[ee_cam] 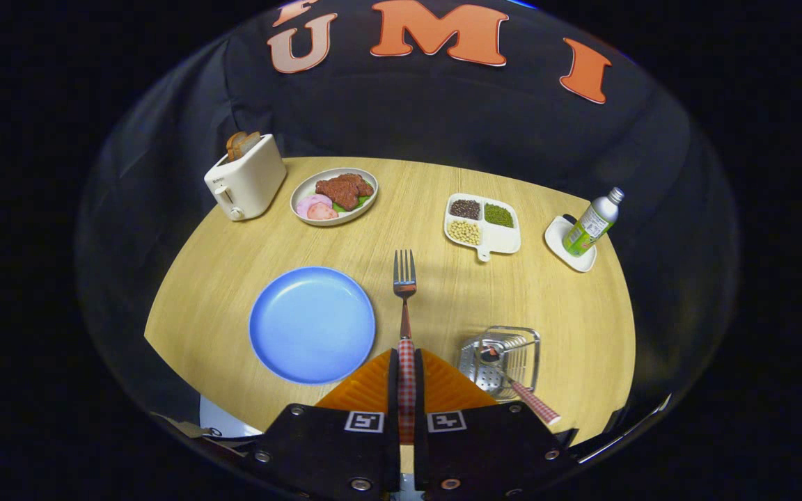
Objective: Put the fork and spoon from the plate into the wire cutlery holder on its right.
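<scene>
Fork (404, 285): your gripper (406, 379) is clenched on its checked handle, both fingers pressing it; the tines point away from you, out over the bare counter (443, 292) between the plate and the holder.
Gripper: you have it above the near edge of the counter, jaws closed on the fork handle.
Spoon (523, 396): already standing in the holder, bowl down, its checked handle leaning out toward the near edge.
Wire cutlery holder (502, 358): just right of your fingers, near the counter's near edge.
Blue plate (312, 324): just left of your fingers, nothing on it.
Divided dish (482, 224): beyond the fork, holding dark, green and pale beans in separate compartments.
Food plate (334, 195): toward the far edge, left of the divided dish.
Toaster (246, 184): at the far left edge, bread in its slots.
Bottle (592, 221): at the far right edge, on a small white coaster (568, 245).
</scene>
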{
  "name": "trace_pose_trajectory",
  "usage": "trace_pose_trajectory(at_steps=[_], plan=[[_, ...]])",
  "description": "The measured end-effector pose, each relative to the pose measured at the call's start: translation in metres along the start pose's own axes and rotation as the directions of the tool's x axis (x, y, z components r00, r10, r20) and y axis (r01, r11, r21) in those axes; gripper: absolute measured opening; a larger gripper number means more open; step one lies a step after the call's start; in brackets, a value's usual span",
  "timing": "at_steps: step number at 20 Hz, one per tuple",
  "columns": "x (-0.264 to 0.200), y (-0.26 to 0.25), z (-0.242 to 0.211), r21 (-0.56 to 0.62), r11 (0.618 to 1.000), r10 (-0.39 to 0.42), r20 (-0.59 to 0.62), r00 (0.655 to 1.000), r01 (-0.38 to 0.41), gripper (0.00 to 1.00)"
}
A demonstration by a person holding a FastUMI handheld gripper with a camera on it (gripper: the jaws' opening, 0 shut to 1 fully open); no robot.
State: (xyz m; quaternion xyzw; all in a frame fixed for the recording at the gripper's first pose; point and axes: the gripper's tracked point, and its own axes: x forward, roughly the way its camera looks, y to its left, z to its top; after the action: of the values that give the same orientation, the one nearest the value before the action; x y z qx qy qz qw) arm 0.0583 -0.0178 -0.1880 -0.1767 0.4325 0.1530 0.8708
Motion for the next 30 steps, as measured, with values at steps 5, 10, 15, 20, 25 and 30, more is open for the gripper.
trace_pose_trajectory(at_steps=[5, 10, 15, 20, 25, 30], plan=[[-0.028, -0.057, -0.016, -0.084, 0.996, 0.0, -0.11, 0.994, -0.009, 0.08], [-0.034, -0.094, -0.039, -0.146, 0.989, -0.007, -0.228, 0.974, -0.027, 0.08], [-0.023, -0.107, -0.057, -0.18, 0.981, 0.003, -0.346, 0.938, -0.069, 0.08], [-0.005, -0.11, -0.061, -0.232, 0.967, -0.006, -0.42, 0.908, -0.101, 0.08], [0.013, -0.108, -0.062, -0.255, 0.96, -0.017, -0.457, 0.889, -0.112, 0.08], [0.023, -0.108, -0.066, -0.243, 0.964, -0.023, -0.47, 0.883, -0.104, 0.11]])
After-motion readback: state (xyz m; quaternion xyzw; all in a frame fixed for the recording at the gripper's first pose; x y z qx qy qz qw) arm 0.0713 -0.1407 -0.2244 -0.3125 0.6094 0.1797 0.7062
